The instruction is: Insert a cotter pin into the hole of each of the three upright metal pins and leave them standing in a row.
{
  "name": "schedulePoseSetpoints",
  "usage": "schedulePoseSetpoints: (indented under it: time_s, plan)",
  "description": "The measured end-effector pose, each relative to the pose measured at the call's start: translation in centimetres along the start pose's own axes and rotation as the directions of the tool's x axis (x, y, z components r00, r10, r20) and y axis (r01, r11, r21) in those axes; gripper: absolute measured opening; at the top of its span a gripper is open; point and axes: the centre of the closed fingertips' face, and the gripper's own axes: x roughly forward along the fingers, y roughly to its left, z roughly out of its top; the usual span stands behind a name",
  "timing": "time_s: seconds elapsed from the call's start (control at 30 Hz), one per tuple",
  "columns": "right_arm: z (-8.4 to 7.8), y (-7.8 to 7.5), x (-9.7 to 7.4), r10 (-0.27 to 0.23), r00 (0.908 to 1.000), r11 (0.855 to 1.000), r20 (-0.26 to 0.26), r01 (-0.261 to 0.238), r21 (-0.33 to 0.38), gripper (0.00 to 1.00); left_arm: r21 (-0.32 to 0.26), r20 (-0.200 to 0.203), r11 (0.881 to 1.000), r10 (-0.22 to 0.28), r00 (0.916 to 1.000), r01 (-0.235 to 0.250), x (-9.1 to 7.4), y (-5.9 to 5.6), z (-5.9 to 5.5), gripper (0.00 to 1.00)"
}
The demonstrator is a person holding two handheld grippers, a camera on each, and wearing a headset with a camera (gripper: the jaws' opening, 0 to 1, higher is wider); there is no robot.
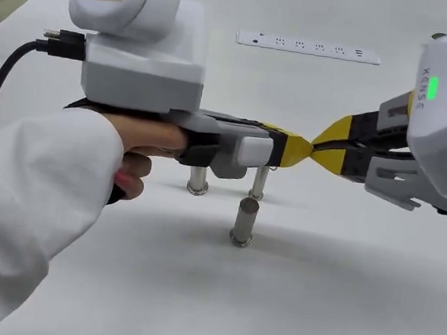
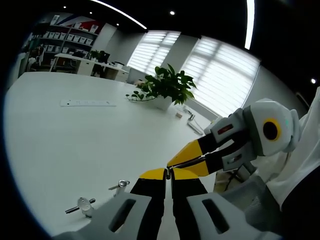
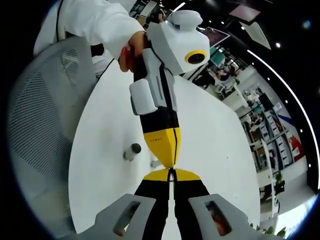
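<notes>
Currently: left claw (image 1: 300, 149) and right claw (image 1: 330, 143), both closed, tips touching nose to nose; anything pinched between is too small to tell. Three metal pins (image 1: 244, 221) stand upright mid-worktop (image 1: 337, 305), just below the tips.

The left tongs (image 1: 303, 150) and right tongs (image 1: 326, 146), both closed, meet tip to tip above the worktop (image 1: 315, 287).
</notes>
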Motion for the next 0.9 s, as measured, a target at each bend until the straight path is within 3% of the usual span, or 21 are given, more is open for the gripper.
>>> schedulePoseSetpoints:
  time_s: [0.9]
  plan:
    - [-0.01,0.51,0.27,0.025,0.9997,0.999,0.006,-0.025,0.042,0.0,-0.019,-0.035,1.0,0.012,0.9993,-0.013,-0.1,0.21,-0.58,0.0]
